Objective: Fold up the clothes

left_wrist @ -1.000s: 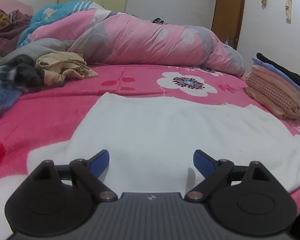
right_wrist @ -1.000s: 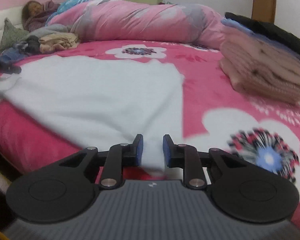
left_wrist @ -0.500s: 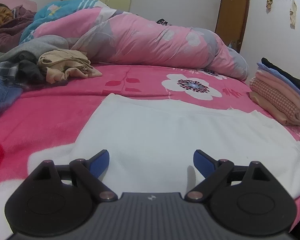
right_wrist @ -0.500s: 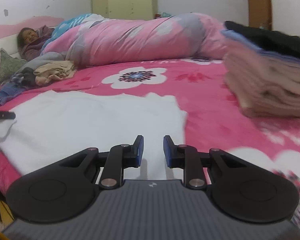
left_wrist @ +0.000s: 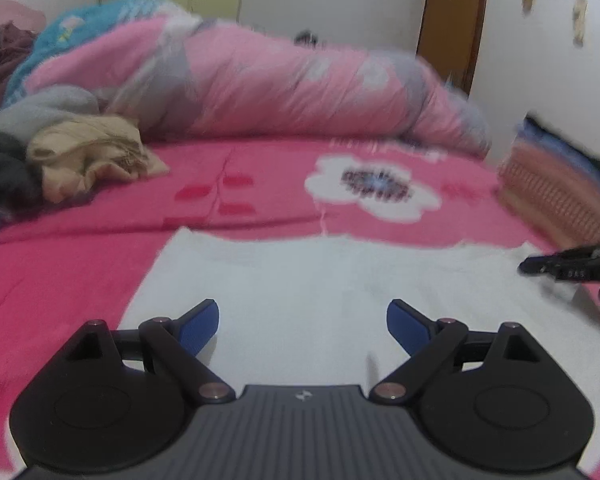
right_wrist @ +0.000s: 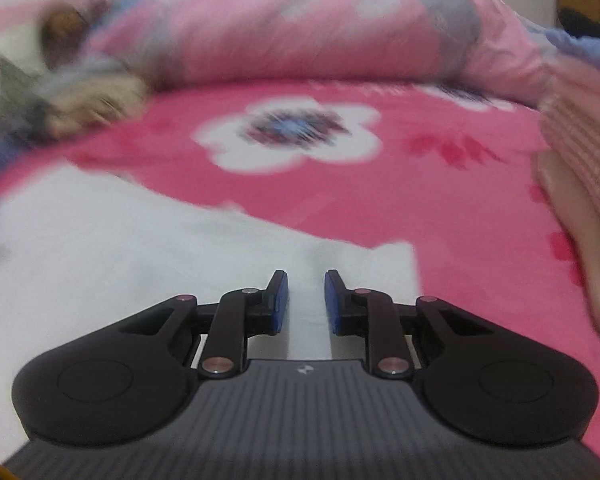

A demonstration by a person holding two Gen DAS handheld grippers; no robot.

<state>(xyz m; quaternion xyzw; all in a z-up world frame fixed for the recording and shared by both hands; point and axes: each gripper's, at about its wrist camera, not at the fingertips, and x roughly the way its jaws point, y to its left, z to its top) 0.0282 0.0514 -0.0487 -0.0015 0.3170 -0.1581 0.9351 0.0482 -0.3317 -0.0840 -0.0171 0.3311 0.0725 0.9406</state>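
The white cloth [left_wrist: 340,300] lies spread flat on the pink bedspread [left_wrist: 80,264], right under and ahead of your left gripper [left_wrist: 303,322]. Its far edge runs across ahead of the blue pads [left_wrist: 200,326], and its left edge falls just outside the left pad. Your left gripper's jaws stand wide apart over the cloth, nothing between them but the flat fabric below; whether the pads touch it I cannot tell.

From your right gripper [right_wrist: 306,300], the same cloth [right_wrist: 120,264] fills the ground below and off to the left, and its near right corner sits just beyond the right pad. The jaws here are drawn close with a narrow gap showing white fabric through it; no fold is pinched between the pads, so you are holding nothing.

In the left wrist view your right gripper's tip [left_wrist: 568,266] comes in from the right edge, over the cloth's far right corner.

Past the cloth, a white flower print [right_wrist: 288,136] lies ahead of your right gripper. The folded stack [right_wrist: 580,184] sits to its right, the loose pile [left_wrist: 84,152] far ahead-left of your left gripper, and the rolled duvet [left_wrist: 280,84] along the back.
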